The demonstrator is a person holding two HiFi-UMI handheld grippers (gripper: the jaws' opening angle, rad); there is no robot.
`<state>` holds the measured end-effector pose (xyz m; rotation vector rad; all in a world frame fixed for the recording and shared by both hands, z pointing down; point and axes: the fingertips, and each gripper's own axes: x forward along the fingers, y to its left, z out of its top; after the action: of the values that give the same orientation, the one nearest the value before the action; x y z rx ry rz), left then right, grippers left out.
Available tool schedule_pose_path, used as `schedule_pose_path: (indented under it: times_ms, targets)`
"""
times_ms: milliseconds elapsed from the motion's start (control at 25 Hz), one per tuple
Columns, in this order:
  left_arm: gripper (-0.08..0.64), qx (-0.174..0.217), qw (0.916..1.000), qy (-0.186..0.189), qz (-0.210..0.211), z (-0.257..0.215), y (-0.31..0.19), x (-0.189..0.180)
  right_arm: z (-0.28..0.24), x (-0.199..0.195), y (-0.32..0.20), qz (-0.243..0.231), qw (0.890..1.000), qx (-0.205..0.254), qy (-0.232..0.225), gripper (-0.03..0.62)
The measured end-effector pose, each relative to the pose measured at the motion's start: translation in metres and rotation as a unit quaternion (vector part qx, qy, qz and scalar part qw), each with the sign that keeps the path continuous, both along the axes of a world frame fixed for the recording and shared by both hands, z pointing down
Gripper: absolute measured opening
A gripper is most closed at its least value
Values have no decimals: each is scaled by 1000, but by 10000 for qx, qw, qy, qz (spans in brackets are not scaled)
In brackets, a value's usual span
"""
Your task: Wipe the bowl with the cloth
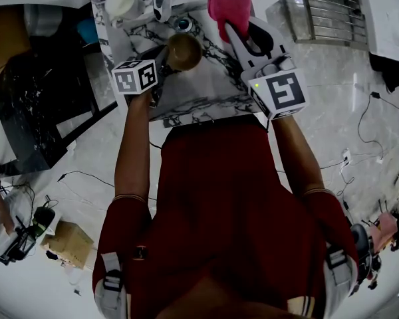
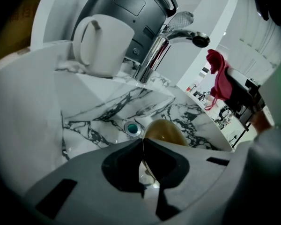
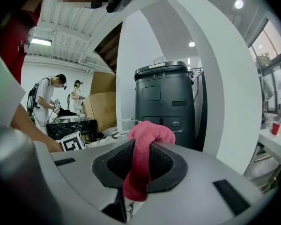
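Observation:
A brown-gold bowl (image 1: 184, 50) hangs over the marble sink (image 1: 206, 88), held by its rim in my left gripper (image 1: 165, 64). In the left gripper view the jaws are shut on the thin rim, and the bowl (image 2: 165, 131) bulges out beyond the gripper (image 2: 143, 165). My right gripper (image 1: 234, 32) is shut on a pink cloth (image 1: 227, 6), to the right of the bowl and apart from it. In the right gripper view the cloth (image 3: 143, 149) is pinched between the jaws, bunched above them with a tail hanging below. The cloth (image 2: 218, 78) also shows at the right of the left gripper view.
A chrome faucet (image 2: 173, 36) and a white mug (image 2: 103, 43) stand at the sink's back edge, and the drain (image 2: 132, 128) lies below the bowl. A dark grey machine (image 3: 165, 102) stands behind the sink. People work at a black table (image 3: 65, 121) far off.

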<state>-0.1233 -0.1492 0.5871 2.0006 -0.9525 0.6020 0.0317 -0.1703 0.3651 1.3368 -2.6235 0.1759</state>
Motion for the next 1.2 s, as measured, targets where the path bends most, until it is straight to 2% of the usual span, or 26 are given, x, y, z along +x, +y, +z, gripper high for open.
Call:
schedule_pose_path:
  times_ms: [240,600,1000,1200]
  targets:
    - [18,491,9976,483,-11,-44,2,2,-3,-4,11,-247,9997,22,-54,60]
    - [18,1115,9845,1352,26,-106,15,5,-18,-9,34,-715,9969,191,-251,60]
    - [18,1793,9612,2081,245,-159,32,6,-36,-23,75,-1620,9844,439,-535,60]
    - [18,2108,9431,2521,504,-190,37,10,-53,-27,96,-2158,9721,588,-706,60]
